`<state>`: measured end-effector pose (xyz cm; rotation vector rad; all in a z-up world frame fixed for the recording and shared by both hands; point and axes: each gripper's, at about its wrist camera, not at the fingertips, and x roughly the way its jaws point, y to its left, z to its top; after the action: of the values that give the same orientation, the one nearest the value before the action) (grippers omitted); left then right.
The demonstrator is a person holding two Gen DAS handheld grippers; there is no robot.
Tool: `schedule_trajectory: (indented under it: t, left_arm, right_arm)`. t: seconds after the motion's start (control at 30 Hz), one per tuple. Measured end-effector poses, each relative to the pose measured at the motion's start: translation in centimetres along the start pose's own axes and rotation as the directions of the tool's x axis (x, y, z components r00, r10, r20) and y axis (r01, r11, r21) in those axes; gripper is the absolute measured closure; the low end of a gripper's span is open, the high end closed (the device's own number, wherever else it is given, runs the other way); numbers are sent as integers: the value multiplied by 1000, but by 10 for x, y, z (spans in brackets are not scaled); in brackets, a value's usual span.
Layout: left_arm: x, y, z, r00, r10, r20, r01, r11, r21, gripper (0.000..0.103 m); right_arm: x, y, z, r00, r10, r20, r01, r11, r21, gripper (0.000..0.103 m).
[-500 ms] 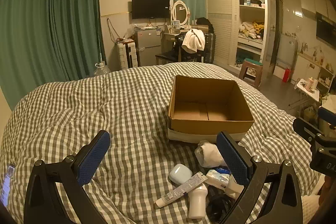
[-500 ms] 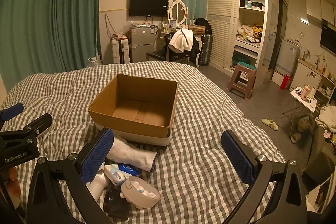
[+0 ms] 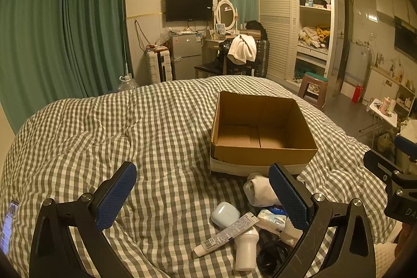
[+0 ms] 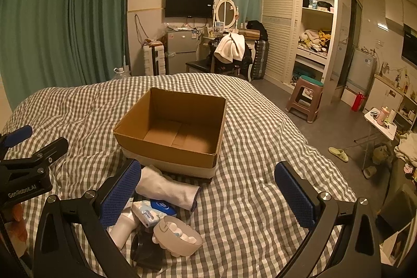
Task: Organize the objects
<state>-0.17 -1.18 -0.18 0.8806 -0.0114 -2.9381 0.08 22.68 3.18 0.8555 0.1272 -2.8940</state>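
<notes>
An empty cardboard box [image 3: 263,155] [image 4: 166,147] stands on the checked bed. In front of it lies a small heap: a rolled white sock [image 3: 258,190] [image 4: 166,188], a pale blue earbud case [image 3: 225,214], a white tube [image 3: 226,233], a tissue pack [image 3: 271,217] [image 4: 151,212], a white bottle [image 3: 246,249] [image 4: 122,228], a black cord [image 3: 271,255] and a white massager [image 4: 179,236]. My left gripper [image 3: 202,196] hovers open just left of the heap. My right gripper [image 4: 208,196] hovers open just right of it. Neither holds anything.
The checked duvet [image 3: 104,132] spreads wide to the left and behind the box. A phone [image 3: 7,223] lies at the bed's left edge. Right of the bed are a plastic stool [image 4: 303,98], a slipper [image 4: 338,154] and a small folding table [image 4: 380,123].
</notes>
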Motion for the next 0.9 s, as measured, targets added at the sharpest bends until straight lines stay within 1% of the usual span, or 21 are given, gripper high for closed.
schedule_trajectory:
  t: [0.57,0.77,0.9]
  left_arm:
    - [0,2,-1,1000,7,8,-7,1000,-3,0]
    - [1,2,-1,1000,12,2,-12,1000,4,0]
    - [3,1,-3,1000,14,-5,-14,1000,11,0]
  right_arm:
    - [-4,0,0,1000,21,8,-21,1000,-6,0]
    - [-7,-4,3,999,51,-9,-51,999,-12,0]
    - [-7,-4,3,995,94,-26,-94,996,-3,0]
